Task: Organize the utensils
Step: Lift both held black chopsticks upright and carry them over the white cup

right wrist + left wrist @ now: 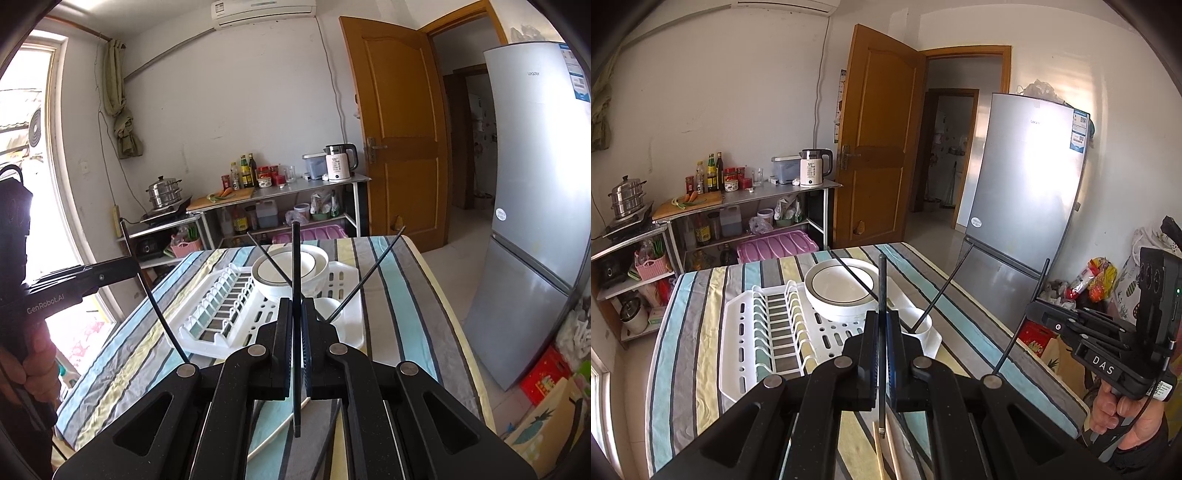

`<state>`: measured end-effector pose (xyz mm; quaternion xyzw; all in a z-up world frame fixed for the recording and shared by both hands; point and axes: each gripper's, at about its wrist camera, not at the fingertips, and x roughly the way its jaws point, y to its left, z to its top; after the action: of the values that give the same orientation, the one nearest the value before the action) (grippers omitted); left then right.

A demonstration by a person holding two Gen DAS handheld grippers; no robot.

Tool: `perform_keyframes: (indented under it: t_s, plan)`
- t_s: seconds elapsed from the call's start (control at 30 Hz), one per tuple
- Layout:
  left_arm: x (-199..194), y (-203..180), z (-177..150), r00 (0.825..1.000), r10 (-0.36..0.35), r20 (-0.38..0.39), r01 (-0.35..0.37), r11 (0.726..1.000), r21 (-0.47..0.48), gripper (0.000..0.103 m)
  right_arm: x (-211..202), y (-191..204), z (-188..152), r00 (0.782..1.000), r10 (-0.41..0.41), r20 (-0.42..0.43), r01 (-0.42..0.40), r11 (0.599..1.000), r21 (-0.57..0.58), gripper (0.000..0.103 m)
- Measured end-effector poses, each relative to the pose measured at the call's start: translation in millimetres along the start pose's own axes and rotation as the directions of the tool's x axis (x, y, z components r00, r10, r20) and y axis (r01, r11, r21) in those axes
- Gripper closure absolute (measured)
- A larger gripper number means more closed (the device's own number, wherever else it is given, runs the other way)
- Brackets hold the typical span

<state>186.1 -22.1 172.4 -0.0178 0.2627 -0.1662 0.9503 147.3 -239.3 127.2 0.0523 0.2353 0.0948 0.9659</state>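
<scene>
In the left wrist view, a thin black chopstick is pinched upright between the closed jaws of the left gripper, its flat silver-capped end hanging below the fingers. Under it, two pale wooden chopsticks are seen on the striped cloth. Beyond, a white rack is seen holding a bowl and a cup, with one black stick leaning in each.

In the right wrist view, another dark, slim chopstick is clamped upright in the closed right gripper, above the rim of a plate.
</scene>
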Motion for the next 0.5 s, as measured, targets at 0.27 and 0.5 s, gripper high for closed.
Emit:
perform_keyframes:
  t_s: [0.27, 0.5]
  plan:
    - [37, -3, 36, 0.999, -0.041, -0.007, 0.041, 0.999, -0.006, 0.100, 22, -12, 25, 1.000, -0.002, 0.006, 0.002, 1.000, -0.002, 0.098]
    - [69, -7, 70, 0.998, -0.055, -0.004, 0.055, 0.998, -0.012, 0.100, 39, -20, 48, 1.000, -0.001, 0.024, 0.001, 1.000, 0.000, 0.098]
